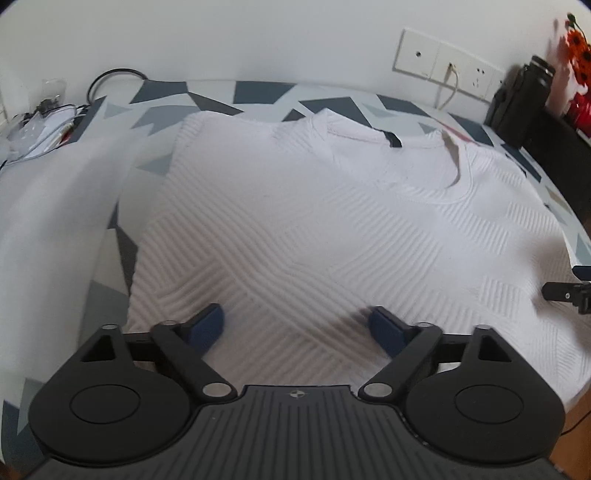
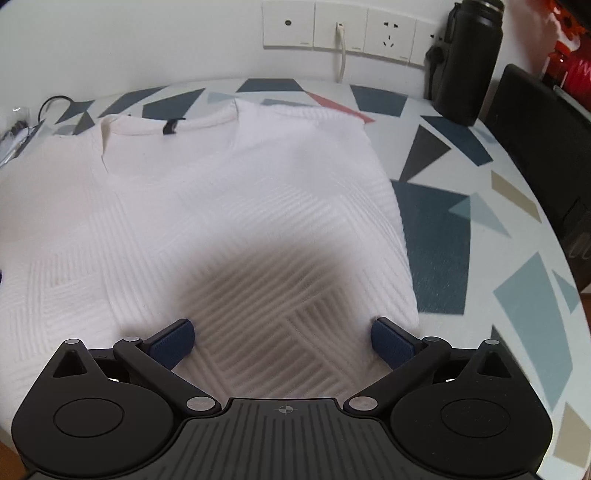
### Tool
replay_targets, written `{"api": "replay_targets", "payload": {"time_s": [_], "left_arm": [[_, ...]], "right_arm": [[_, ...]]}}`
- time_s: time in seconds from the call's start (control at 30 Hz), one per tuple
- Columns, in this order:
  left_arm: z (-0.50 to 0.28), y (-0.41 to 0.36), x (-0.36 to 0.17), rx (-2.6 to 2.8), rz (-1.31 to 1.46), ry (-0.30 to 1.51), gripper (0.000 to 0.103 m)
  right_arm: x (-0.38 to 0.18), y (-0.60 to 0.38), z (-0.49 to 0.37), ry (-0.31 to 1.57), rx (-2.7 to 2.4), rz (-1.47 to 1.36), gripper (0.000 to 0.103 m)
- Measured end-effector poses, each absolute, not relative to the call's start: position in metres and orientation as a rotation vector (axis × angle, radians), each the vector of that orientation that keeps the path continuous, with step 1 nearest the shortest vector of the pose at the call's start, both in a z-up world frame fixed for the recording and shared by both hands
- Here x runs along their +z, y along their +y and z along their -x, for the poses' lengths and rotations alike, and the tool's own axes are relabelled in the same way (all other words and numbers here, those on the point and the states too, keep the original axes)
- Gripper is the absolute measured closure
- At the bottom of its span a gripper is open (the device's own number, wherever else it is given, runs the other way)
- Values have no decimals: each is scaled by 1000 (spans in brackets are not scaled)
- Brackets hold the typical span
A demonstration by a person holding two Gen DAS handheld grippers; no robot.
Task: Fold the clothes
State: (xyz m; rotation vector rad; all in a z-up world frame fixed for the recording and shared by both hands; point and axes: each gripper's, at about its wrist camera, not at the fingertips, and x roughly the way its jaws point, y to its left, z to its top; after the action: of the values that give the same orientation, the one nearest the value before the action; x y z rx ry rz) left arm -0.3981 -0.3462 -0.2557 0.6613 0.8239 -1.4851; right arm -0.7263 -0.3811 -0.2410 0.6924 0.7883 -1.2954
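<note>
Ribbed white shirt (image 2: 221, 206) lies flat, neckline far, sides folded inward.

A white ribbed sweater (image 2: 207, 206) lies flat on the tabletop (image 2: 480, 229), which bears a pattern of blue, grey and tan shapes. Its collar (image 2: 166, 123) points toward the wall, with a small dark label (image 2: 169, 127) inside it. The right gripper (image 2: 282, 338) hovers above the sweater's near hem, its blue-padded fingers (image 2: 173, 345) spread wide with nothing between them, casting a dark shadow on the knit. A black bottle (image 2: 469, 62) stands at the tabletop's far right, below a row of wall sockets (image 2: 347, 31) with a white cable (image 2: 341, 55) plugged in.
</note>
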Motion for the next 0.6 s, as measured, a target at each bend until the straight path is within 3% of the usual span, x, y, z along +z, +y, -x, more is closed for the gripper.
{"api": "replay_targets", "payload": {"time_s": [0.03, 0.4, 0.5, 0.6], "left_arm": [[401, -348, -258, -1485, -677, 822, 0], [410, -351, -261, -1451, -692, 814, 0], [411, -353, -259, -1441, -715, 838, 0], [413, -368, -250, -1423, -802, 913, 1]], "right_arm": [[-242, -379, 726, 785, -1303, -685, 1], [-240, -384, 721, 766, -1407, -729, 1], [-234, -402, 722, 866, -1395, -823, 1], [-222, -439, 719, 1095, -1258, -959, 1]]}}
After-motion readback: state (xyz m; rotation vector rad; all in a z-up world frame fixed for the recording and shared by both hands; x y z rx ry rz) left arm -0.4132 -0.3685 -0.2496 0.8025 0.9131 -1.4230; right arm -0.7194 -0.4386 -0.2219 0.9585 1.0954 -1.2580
